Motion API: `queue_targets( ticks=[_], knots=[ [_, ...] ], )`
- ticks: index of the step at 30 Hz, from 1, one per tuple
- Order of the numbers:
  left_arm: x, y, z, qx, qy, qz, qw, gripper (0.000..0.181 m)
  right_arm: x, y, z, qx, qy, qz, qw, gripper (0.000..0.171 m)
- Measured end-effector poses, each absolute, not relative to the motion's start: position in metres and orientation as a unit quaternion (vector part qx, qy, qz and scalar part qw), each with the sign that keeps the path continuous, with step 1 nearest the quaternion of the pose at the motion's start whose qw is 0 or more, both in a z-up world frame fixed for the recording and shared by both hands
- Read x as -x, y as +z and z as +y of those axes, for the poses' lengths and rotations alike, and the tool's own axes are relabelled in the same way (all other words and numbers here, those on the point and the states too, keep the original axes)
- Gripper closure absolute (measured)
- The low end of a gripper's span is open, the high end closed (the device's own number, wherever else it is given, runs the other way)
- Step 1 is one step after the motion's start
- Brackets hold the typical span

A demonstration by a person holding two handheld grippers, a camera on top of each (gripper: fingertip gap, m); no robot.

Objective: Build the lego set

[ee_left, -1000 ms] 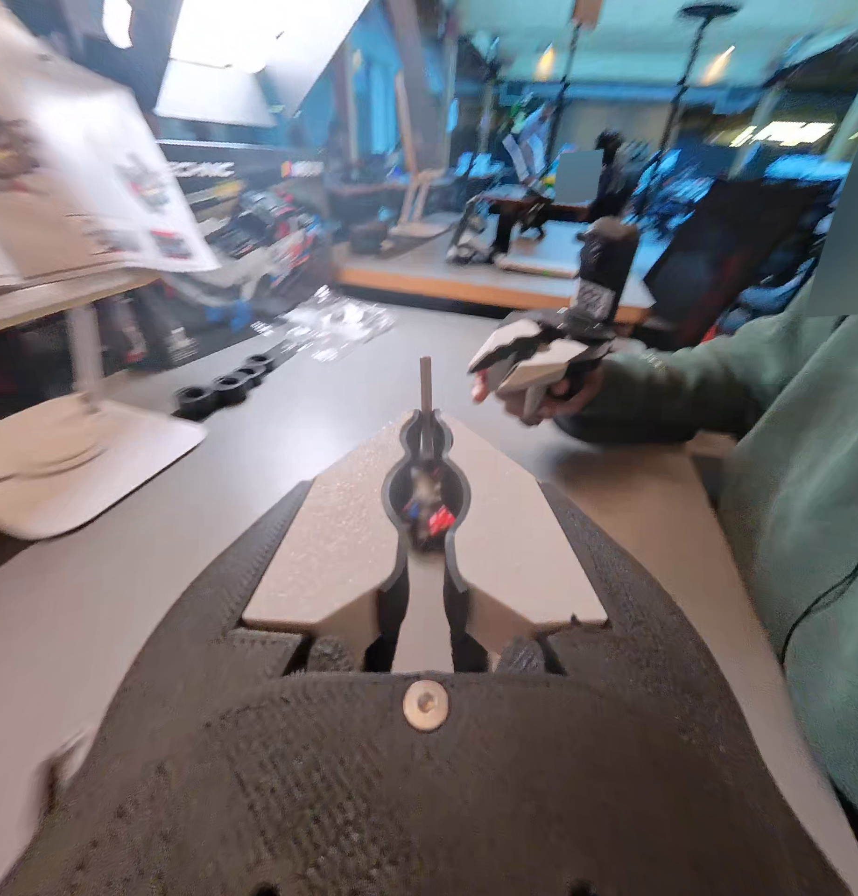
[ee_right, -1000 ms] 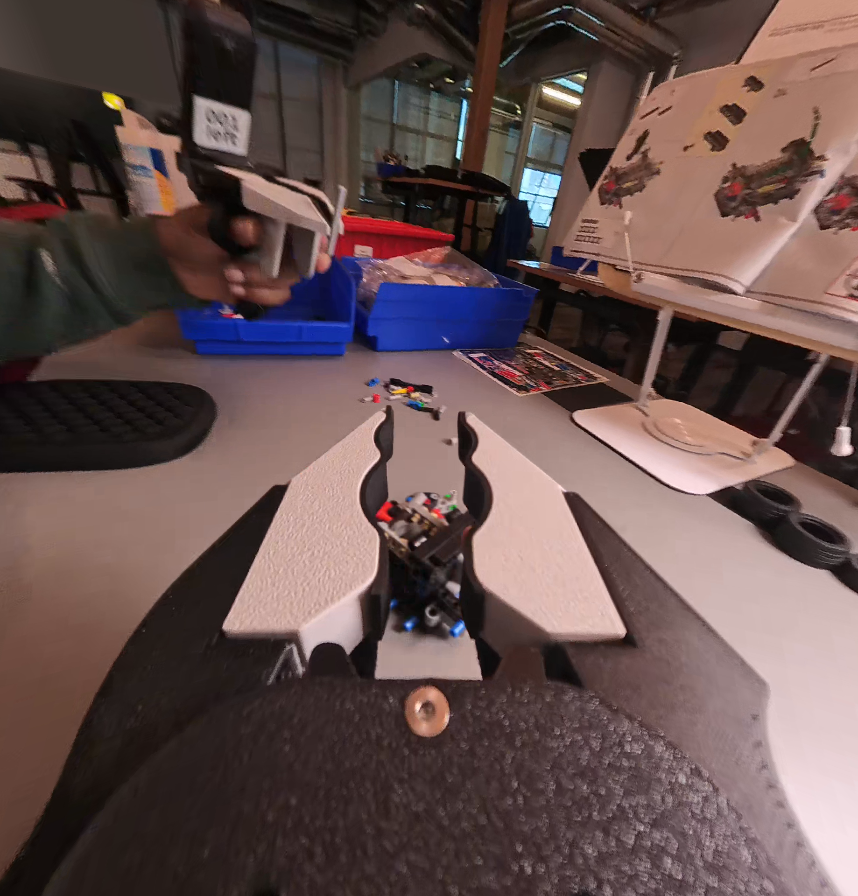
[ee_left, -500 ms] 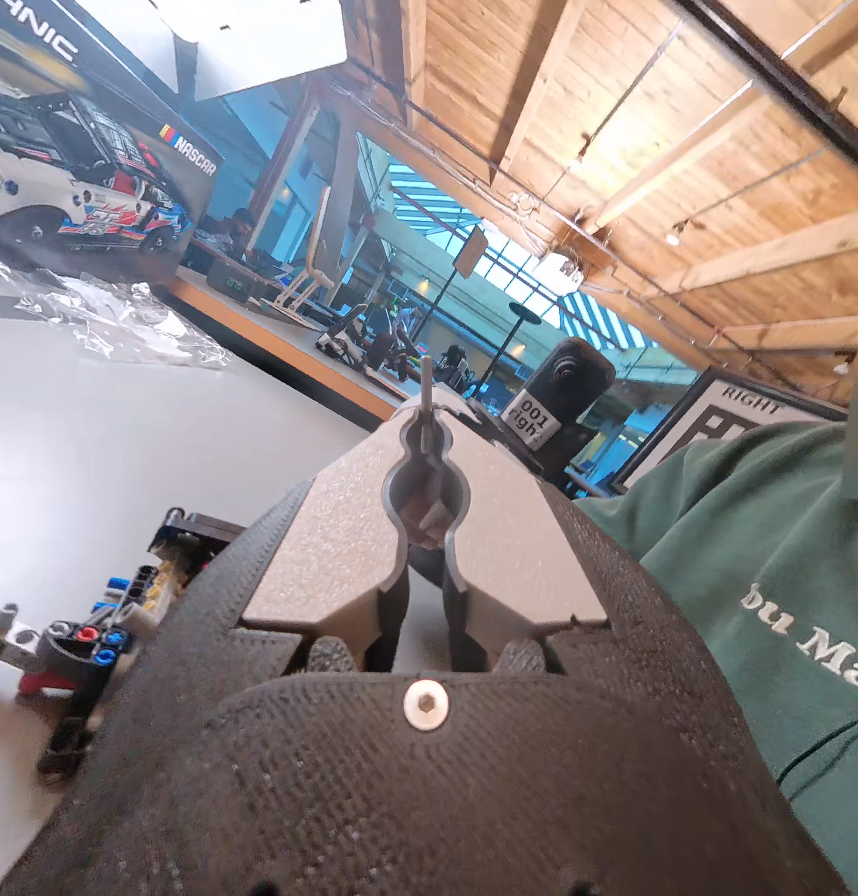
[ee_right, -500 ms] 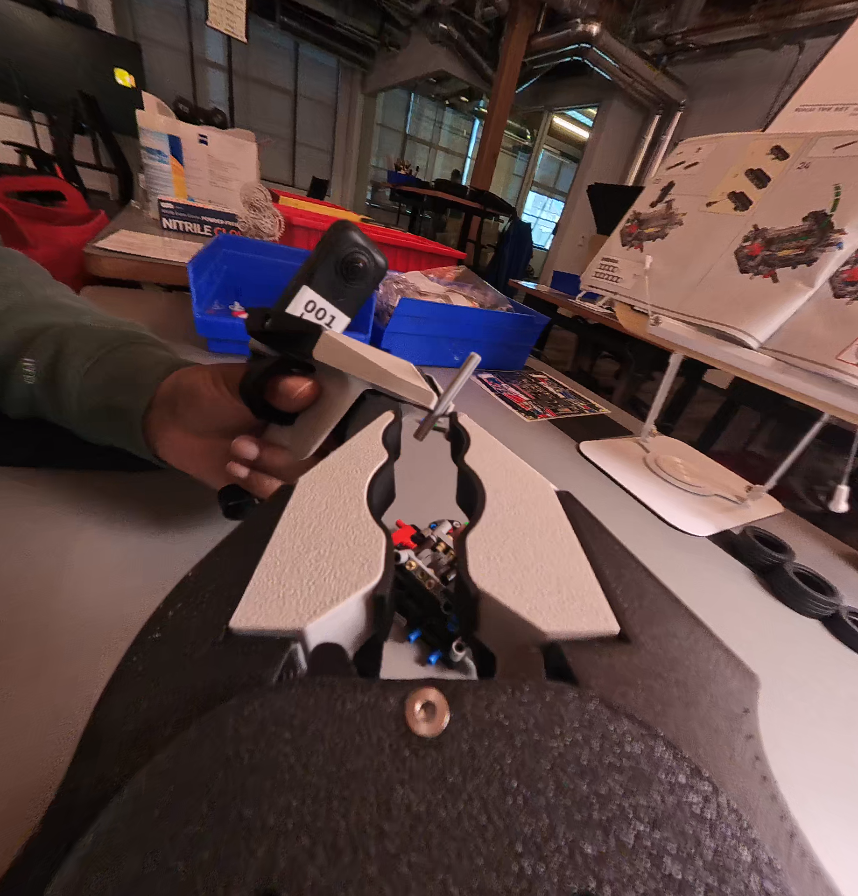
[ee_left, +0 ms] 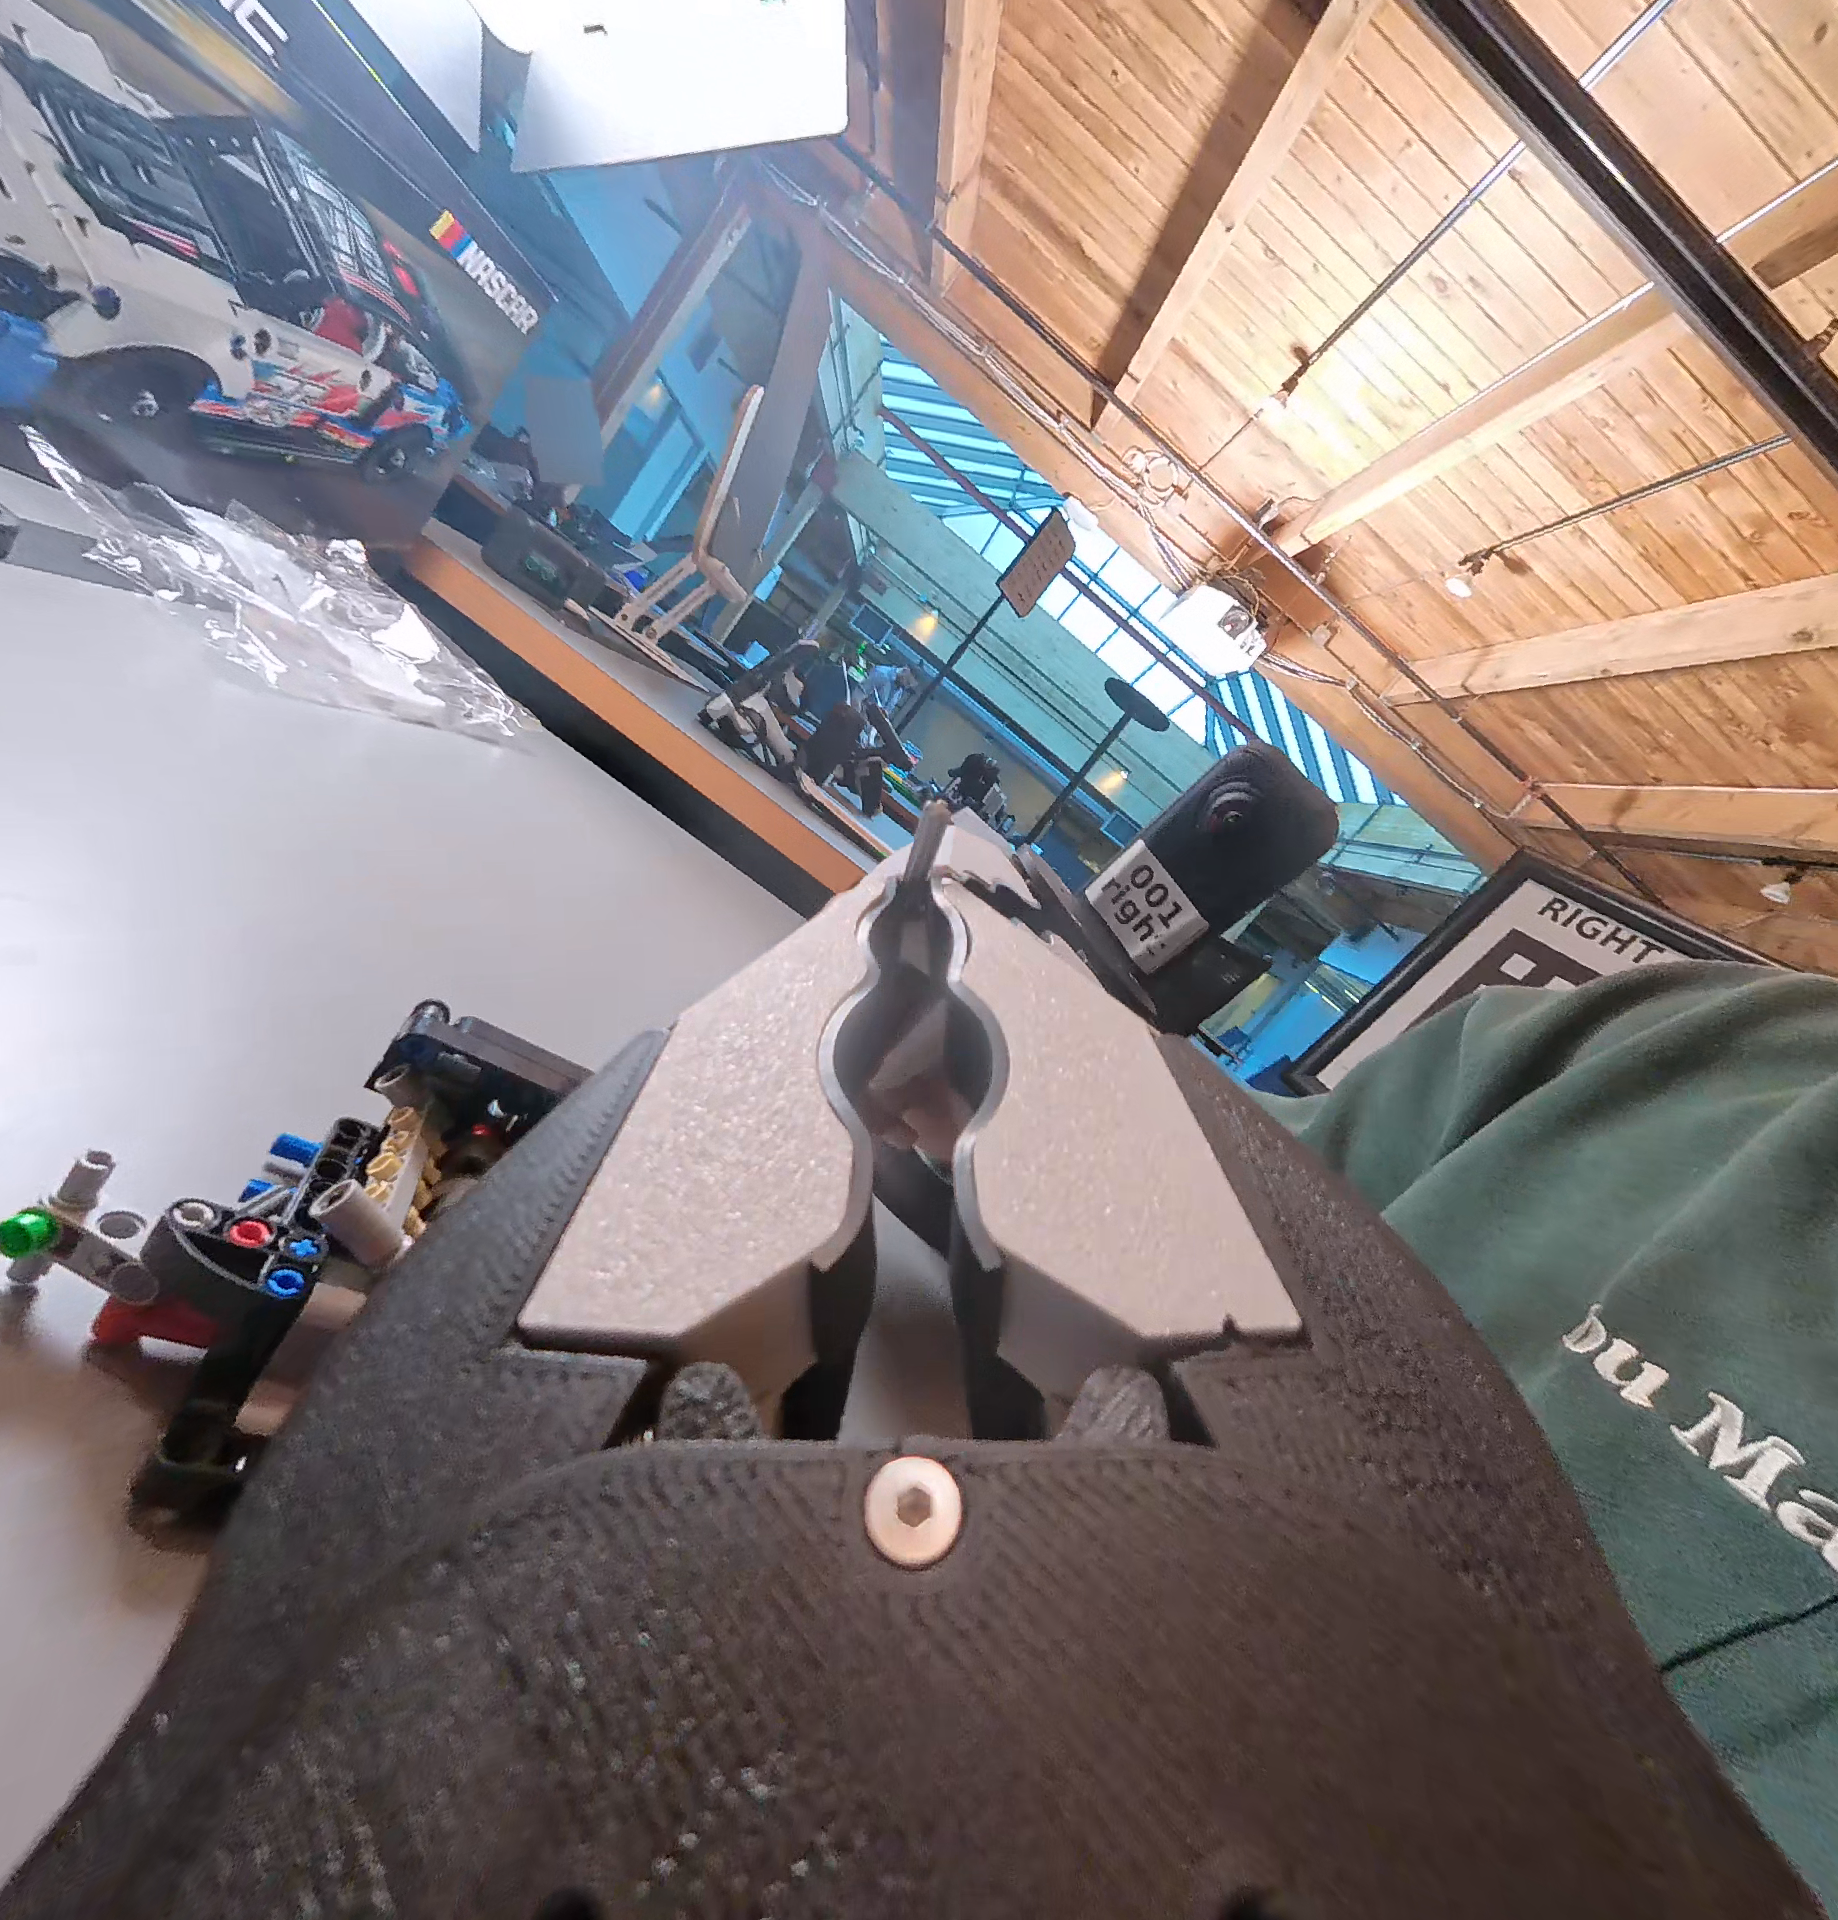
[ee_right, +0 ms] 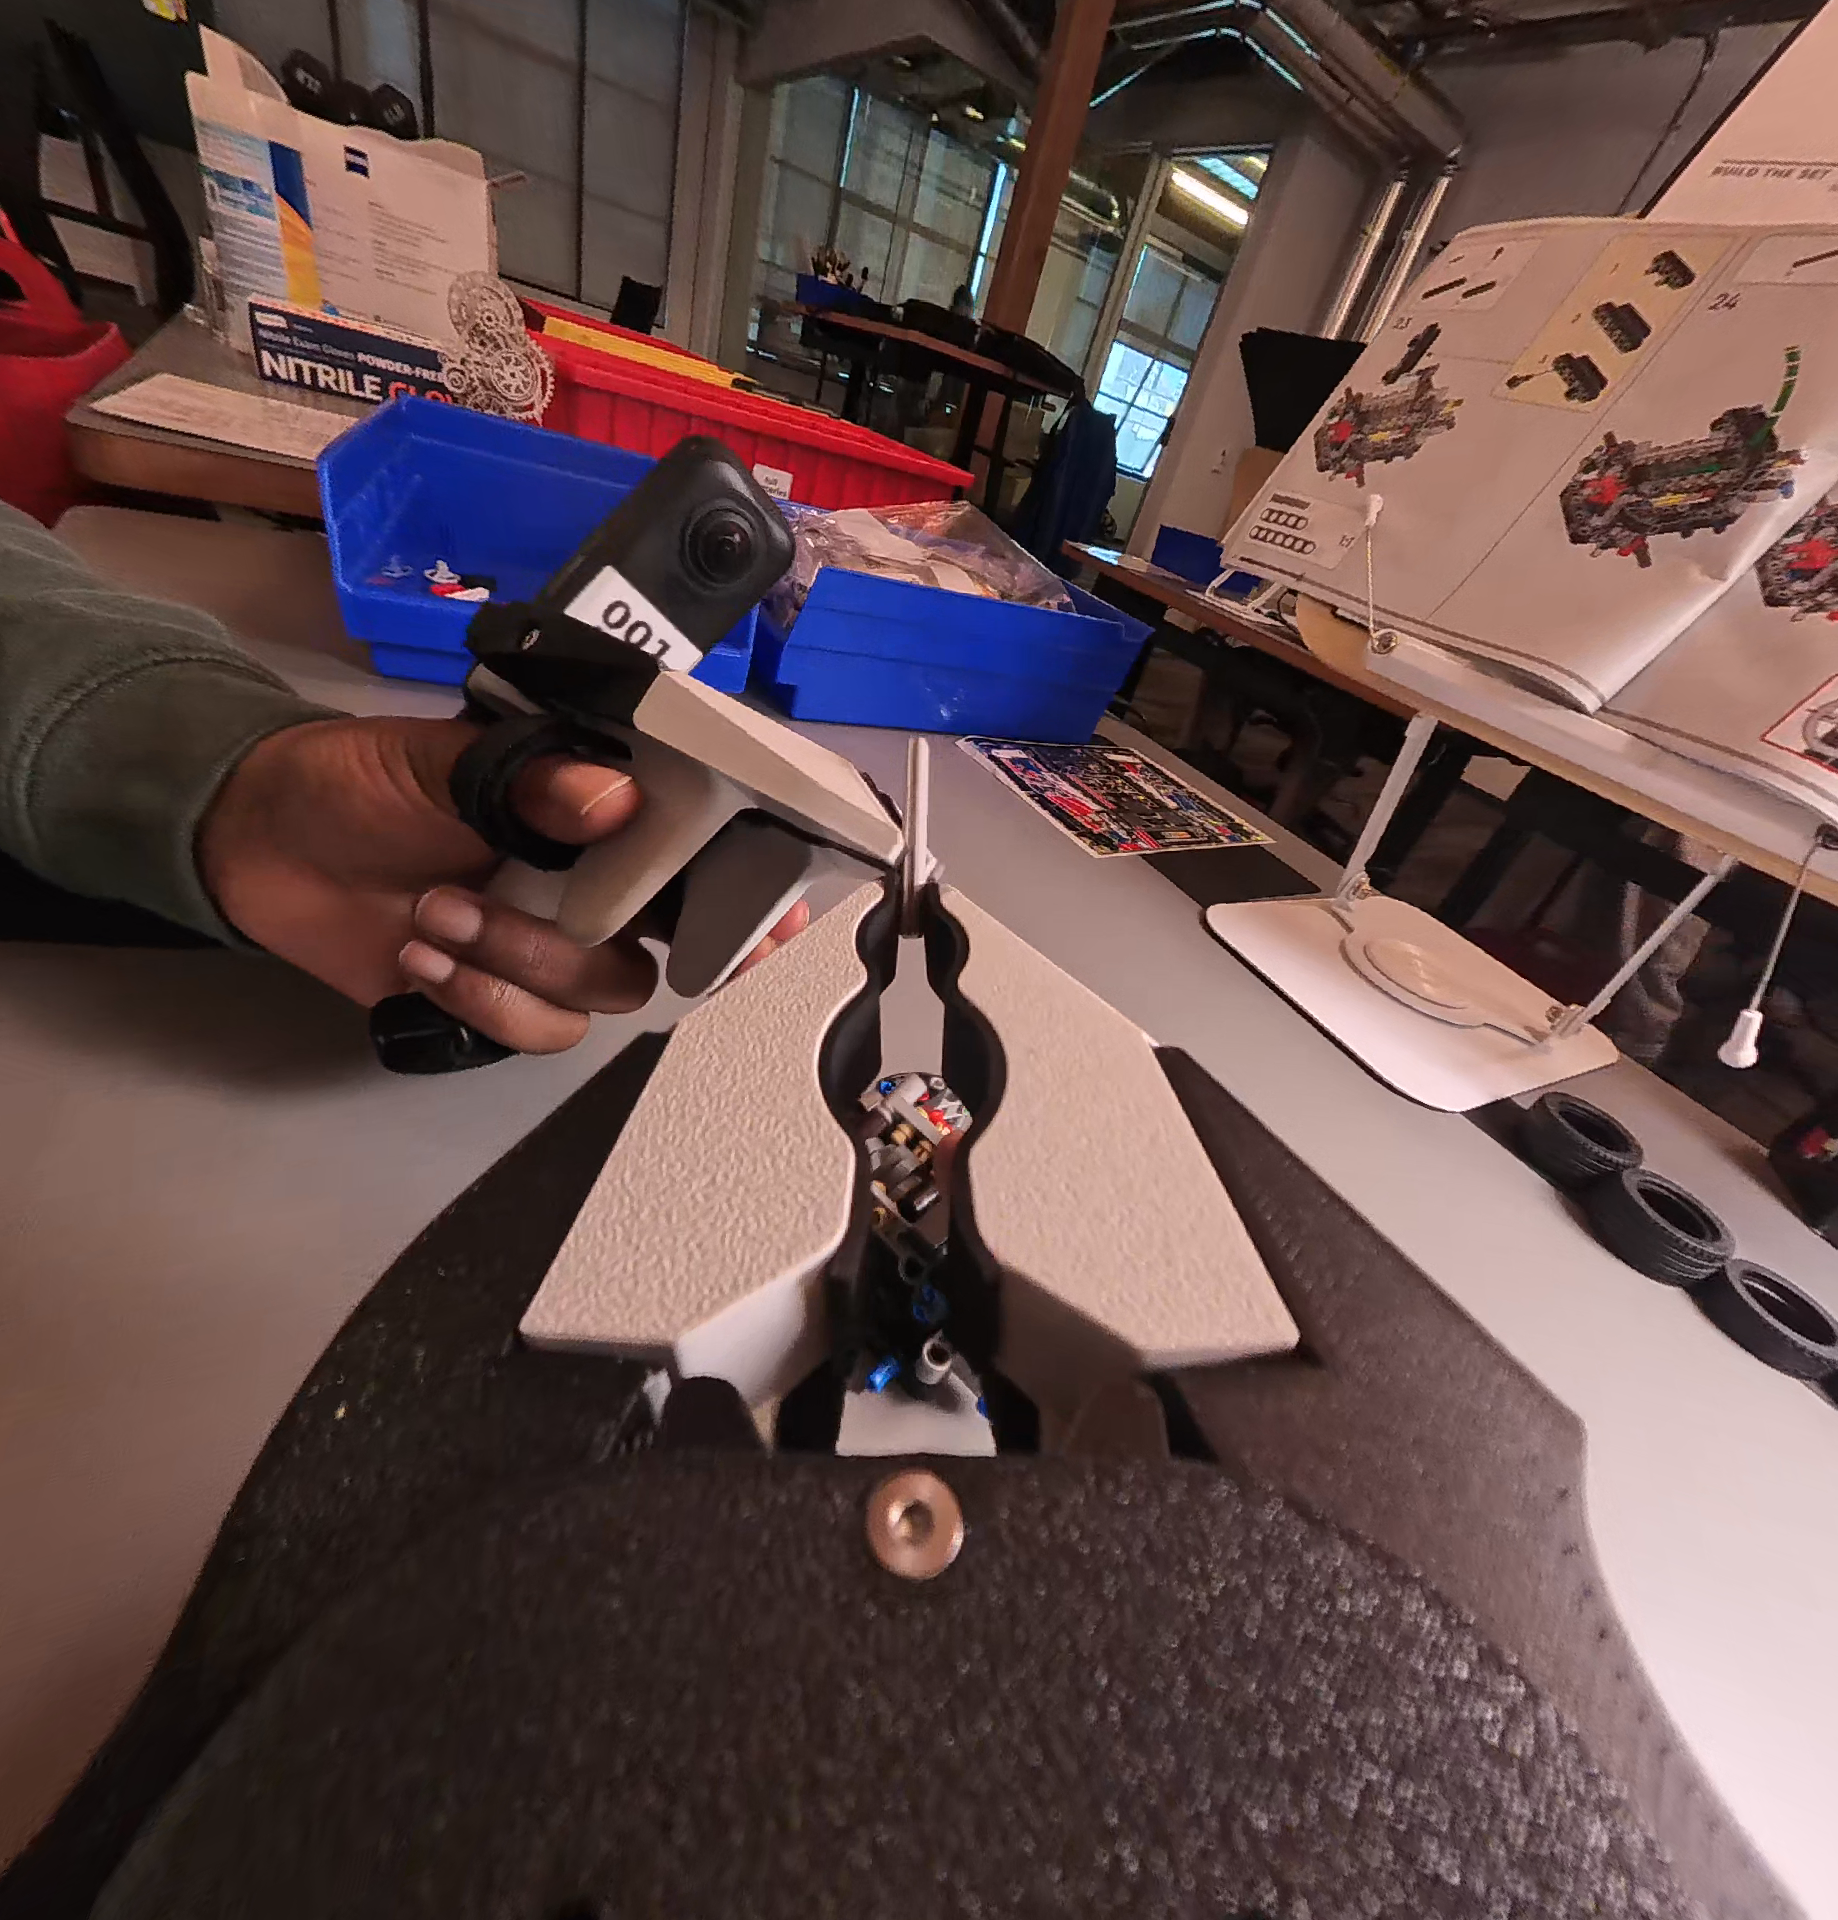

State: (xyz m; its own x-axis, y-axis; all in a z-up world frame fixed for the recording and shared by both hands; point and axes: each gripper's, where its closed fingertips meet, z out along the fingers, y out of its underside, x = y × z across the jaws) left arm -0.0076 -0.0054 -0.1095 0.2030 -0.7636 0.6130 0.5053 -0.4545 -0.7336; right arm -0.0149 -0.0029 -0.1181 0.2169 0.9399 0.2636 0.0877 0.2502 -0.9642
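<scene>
My left gripper [ee_left: 920, 904] is shut on a thin grey axle [ee_left: 930, 831] that sticks out past its tips. In the right wrist view a hand holds that left gripper [ee_right: 884, 842] from the left, with the axle [ee_right: 917, 790] standing upright. My right gripper [ee_right: 910, 899] is closed on the lower end of the same axle, so both grippers meet tip to tip. The partly built lego assembly [ee_left: 302, 1195] lies on the grey table [ee_left: 271, 883] below. It shows through the right jaws' gap [ee_right: 910, 1132].
An open instruction booklet [ee_right: 1569, 468] rests on a white stand [ee_right: 1414, 987] at the right. Black tyres [ee_right: 1663, 1226] lie by it. Two blue bins [ee_right: 925, 644] and a sticker sheet [ee_right: 1112, 795] sit behind. A plastic bag [ee_left: 271, 613] and the set's box [ee_left: 219, 260] are at the far left. Less than 4 cm separates the two grippers' tips.
The left gripper swung in with the axle to meet the right gripper's tips. The right gripper, open before, has closed on the axle's lower end.
</scene>
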Motion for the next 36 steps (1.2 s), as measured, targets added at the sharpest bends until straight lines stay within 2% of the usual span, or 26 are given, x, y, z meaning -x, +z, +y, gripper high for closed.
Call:
queue_targets(
  ticks=[3,8,13,17,23,32,35,36],
  knots=[
    [0.006,-0.114,-0.007,0.598,-0.614,0.138,0.496,0.178,0.012,-0.121,-0.004,0.495,0.362,-0.531,0.585,0.168],
    [0.013,-0.124,-0.01,0.648,-0.517,0.244,0.503,0.163,0.003,-0.123,-0.008,0.481,0.37,-0.56,0.563,0.169],
    [0.021,-0.137,-0.017,0.669,-0.407,0.352,0.512,0.164,-0.001,-0.138,-0.014,0.468,0.35,-0.609,0.536,0.169],
    [0.013,-0.148,-0.031,0.668,-0.4,0.403,0.481,0.165,0.001,-0.155,-0.022,0.461,0.331,-0.647,0.509,0.17],
    [0.004,-0.167,-0.04,0.675,-0.379,0.444,0.451,0.179,0.003,-0.172,-0.034,0.456,0.329,-0.679,0.472,0.17],
    [0.006,-0.17,-0.037,0.677,-0.361,0.451,0.456,0.179,0.003,-0.171,-0.032,0.461,0.342,-0.669,0.472,0.169],
    [0.007,-0.168,-0.027,0.684,-0.347,0.422,0.484,0.179,0.0,-0.167,-0.017,0.475,0.326,-0.654,0.49,0.167],
    [0.008,-0.169,-0.022,0.689,-0.339,0.41,0.492,0.179,-0.004,-0.17,-0.01,0.485,0.316,-0.654,0.487,0.162]
  ],
)
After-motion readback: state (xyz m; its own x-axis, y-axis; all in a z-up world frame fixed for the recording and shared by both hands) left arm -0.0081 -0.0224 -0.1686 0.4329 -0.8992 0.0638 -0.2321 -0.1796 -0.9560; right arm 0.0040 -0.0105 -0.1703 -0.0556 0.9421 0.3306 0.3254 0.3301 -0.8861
